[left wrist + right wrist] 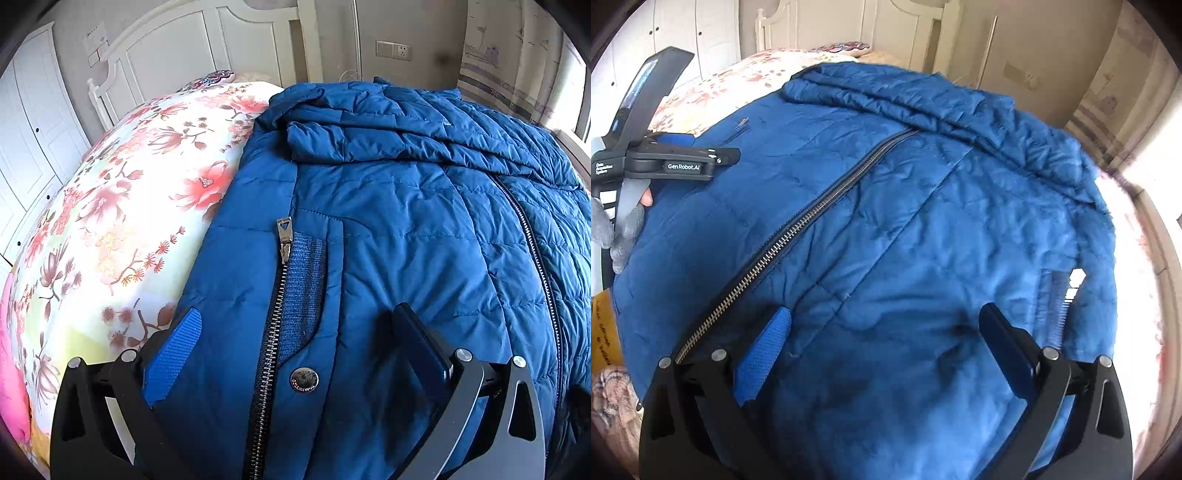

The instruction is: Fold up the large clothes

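Left wrist view is filled mostly by a blue quilted jacket (406,229) that's laid out flat on a bed with a floral bedspread (122,221). The left gripper (299,350) is seen spread wide, nothing caught between its fingers, poised right over the jacket's lower edge. Straight ahead of it, a side pocket (306,280) is shown unzipped, with a knit lining visible inside and nothing else that can be made out in there. A silver zipper pull (284,236) sits at the pocket's far end, and a metal snap button (304,380) lies close in, between the fingers. Off to the gripper's right the main zipper (535,258) is seen running away, closed. At the far end a sleeve or the collar area is bunched up in folds.

Right wrist view gives things the other one doesn't: the whole left gripper (679,162) from the side, held in a grey gloved hand (624,229) at the jacket's left edge, with "GenRobot.AI" printed on it. The right gripper (886,347) is also held wide with nothing in it, over the jacket's near hem, the main zipper passing just to its left. A second pocket (1060,302) is seen ahead and to its right, near the jacket's edge; its contents can't be told. A white headboard (192,48) is visible beyond the bed in both views.
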A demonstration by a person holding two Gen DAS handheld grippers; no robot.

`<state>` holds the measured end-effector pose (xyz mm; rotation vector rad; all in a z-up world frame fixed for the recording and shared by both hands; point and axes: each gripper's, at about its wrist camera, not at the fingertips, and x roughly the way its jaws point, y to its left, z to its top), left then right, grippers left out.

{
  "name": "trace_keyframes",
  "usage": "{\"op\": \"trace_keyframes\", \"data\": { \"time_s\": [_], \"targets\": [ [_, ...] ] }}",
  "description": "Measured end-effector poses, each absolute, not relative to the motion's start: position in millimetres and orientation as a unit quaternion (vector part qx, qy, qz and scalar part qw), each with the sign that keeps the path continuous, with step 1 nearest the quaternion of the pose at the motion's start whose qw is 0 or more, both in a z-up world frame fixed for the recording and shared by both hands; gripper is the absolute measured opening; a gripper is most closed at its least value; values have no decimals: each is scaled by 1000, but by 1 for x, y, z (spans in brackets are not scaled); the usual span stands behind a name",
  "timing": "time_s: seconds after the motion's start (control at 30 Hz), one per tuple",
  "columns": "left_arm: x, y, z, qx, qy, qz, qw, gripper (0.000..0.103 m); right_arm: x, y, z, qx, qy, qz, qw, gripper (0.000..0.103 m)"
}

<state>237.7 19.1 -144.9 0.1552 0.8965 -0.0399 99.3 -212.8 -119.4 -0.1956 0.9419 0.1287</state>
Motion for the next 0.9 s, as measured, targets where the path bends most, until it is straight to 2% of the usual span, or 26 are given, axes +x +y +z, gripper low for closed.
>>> {"op": "trace_keyframes", "data": {
  "time_s": [0.1, 0.23, 0.37, 0.4, 0.5, 0.67, 0.73, 0.8, 0.9],
  "targets": [
    [214, 16, -126, 70, 405, -25, 911, 99, 85, -223, -108, -88, 437, 52, 894, 100],
    [169, -9, -103, 97, 375, -101, 916, 99, 71, -245, -129, -73, 452, 54, 887, 101],
    [143, -40, -148, 165, 423, -144, 879, 99, 68, -243, -127, -83, 451, 47, 887, 101],
    [139, -36, -154, 150, 406, -147, 889, 99, 68, -242, -126, -85, 452, 45, 887, 100],
    [135, -19, -154, 110, 413, -155, 891, 99, 65, -233, -120, -103, 452, 28, 886, 100],
    [109, 1, -144, 97, 402, -137, 900, 99, 40, -203, -97, -119, 405, 74, 904, 100],
    [105, 11, -155, 99, 408, -129, 899, 99, 31, -186, -104, -139, 396, 104, 902, 100],
    [100, 24, -156, 89, 399, -135, 903, 99, 32, -178, -128, -164, 423, 103, 885, 100],
    [102, 27, -154, 94, 402, -130, 901, 99, 31, -198, -134, -92, 429, 120, 891, 100]
  ]
}}
